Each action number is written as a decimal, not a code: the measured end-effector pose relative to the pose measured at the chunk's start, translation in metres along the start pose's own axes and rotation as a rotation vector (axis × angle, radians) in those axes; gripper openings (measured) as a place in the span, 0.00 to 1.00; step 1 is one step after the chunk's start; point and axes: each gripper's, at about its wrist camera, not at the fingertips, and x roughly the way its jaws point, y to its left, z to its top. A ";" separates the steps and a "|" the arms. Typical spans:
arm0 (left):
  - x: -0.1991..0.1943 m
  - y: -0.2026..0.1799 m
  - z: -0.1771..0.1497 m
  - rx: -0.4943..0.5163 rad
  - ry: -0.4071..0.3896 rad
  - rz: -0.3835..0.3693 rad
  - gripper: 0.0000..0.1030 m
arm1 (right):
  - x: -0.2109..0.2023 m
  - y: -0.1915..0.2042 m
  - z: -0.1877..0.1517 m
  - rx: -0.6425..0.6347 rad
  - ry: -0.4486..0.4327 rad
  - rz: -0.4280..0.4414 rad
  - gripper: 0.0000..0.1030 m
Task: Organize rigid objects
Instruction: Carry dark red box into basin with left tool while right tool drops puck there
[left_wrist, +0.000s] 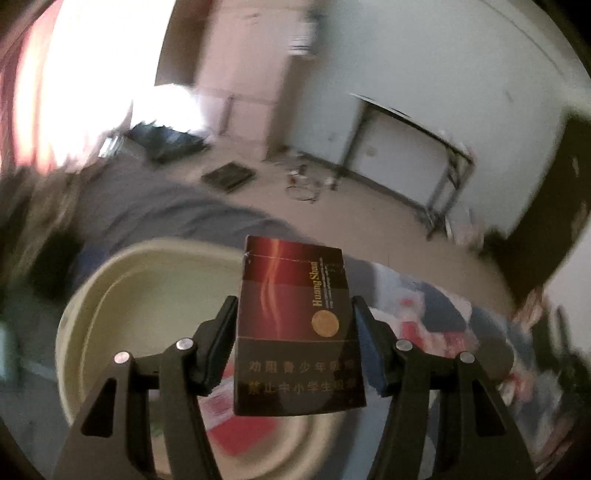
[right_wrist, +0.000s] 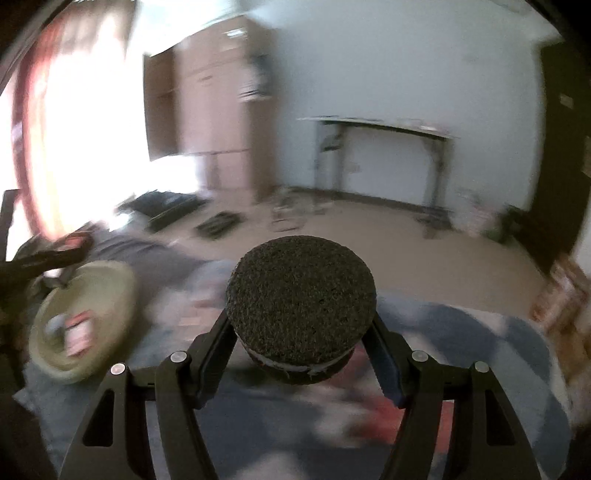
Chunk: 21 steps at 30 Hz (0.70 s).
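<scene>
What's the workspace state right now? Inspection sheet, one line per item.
Surface: patterned blue, white and red cloth; blurred.
Job's things: dark red cigarette pack upright in left gripper; dark round sponge-like disc in right gripper; cream basin under the pack.
Clutter: red and white items in the basin, blurred.
Grippers: both shut on their loads.
Cables: a wire loop on the floor, blurred.
Surroundings: metal-legged table by white wall, brown cabinet, bright window.
</scene>
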 end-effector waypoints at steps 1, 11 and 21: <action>-0.002 0.034 -0.003 -0.099 0.006 -0.007 0.59 | 0.008 0.030 0.007 -0.045 0.021 0.068 0.66; 0.022 0.136 -0.029 -0.397 0.078 0.062 0.59 | 0.104 0.245 0.011 -0.357 0.246 0.421 0.65; 0.053 0.113 -0.030 -0.342 0.156 0.112 0.60 | 0.192 0.281 0.017 -0.451 0.347 0.350 0.66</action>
